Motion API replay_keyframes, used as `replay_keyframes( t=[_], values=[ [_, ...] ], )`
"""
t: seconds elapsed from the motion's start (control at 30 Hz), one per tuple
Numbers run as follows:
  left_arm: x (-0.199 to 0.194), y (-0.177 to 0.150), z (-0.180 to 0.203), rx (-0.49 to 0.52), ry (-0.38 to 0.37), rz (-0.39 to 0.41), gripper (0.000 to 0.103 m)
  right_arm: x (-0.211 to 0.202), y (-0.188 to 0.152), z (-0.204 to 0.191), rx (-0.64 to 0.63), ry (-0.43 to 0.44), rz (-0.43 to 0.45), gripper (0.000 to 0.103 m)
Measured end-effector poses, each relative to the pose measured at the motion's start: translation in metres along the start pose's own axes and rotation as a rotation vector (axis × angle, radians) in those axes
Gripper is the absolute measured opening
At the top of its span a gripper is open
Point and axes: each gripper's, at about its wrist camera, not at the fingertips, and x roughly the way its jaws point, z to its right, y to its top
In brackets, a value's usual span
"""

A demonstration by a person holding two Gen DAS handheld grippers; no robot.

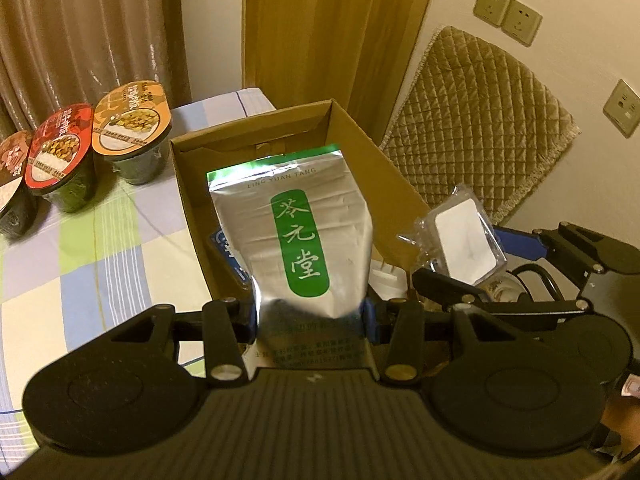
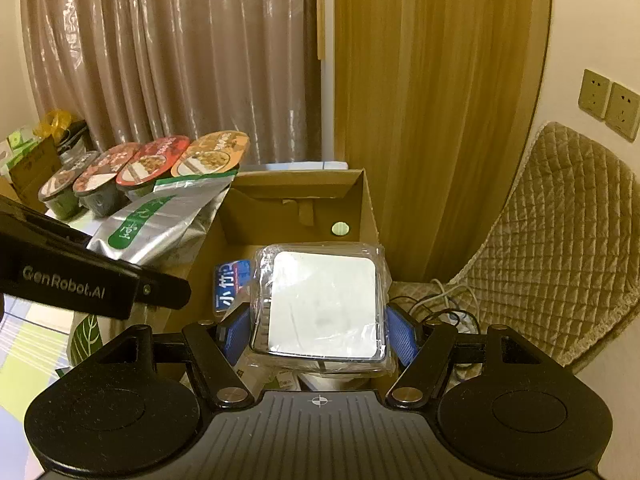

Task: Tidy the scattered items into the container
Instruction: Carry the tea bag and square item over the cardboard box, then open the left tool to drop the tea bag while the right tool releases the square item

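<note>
Brown and mustard curtains hang behind a table covered with a checked cloth [image 1: 100,240], on which an open cardboard box [image 1: 352,128] stands. Above the box's near end, the left gripper [image 1: 310,312] clamps the lower part of a silver foil pouch [image 1: 296,216] with a green label; the pouch stands upright, its top edge reaching over the box's inside. In the right wrist view the same pouch [image 2: 160,220] leans over the box's left wall [image 2: 208,240]. The right gripper [image 2: 318,336] squeezes a clear plastic case holding a white square item [image 2: 324,304] between its blue pads [image 2: 400,340], holding it over the box's near right part; in the left wrist view this case [image 1: 464,236] sits just beside the box's right wall. Inside the box, on the floor, lies a blue packet [image 2: 230,284], partly hidden by both held items. A round pale sticker [image 2: 339,229] shows on the box's far inner wall. To the left of the box, a row of instant food bowls [image 1: 128,132] with printed lids stands on the cloth. To the right, a chair with a quilted beige cover [image 2: 560,240] stands by the wall, beneath wall sockets [image 1: 508,14].
</note>
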Motion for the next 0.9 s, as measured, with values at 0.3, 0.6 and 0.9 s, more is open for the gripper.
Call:
replay_keyframes(
  t=[0.3, 0.6, 0.9],
  values=[
    [0.016, 0.013, -0.010, -0.055, -0.007, 0.007, 0.041, 0.013, 0.001, 0.006, 0.005, -0.005, -0.003, 0.072],
    [0.019, 0.013, -0.014, -0.067, 0.043, 0.047, 0.068, 0.019, -0.002, 0.008, 0.005, -0.001, -0.013, 0.072],
    [0.014, 0.006, -0.020, -0.054, 0.047, 0.036, 0.068, 0.018, -0.001, 0.002, 0.000, 0.004, -0.011, 0.072]
  ],
)
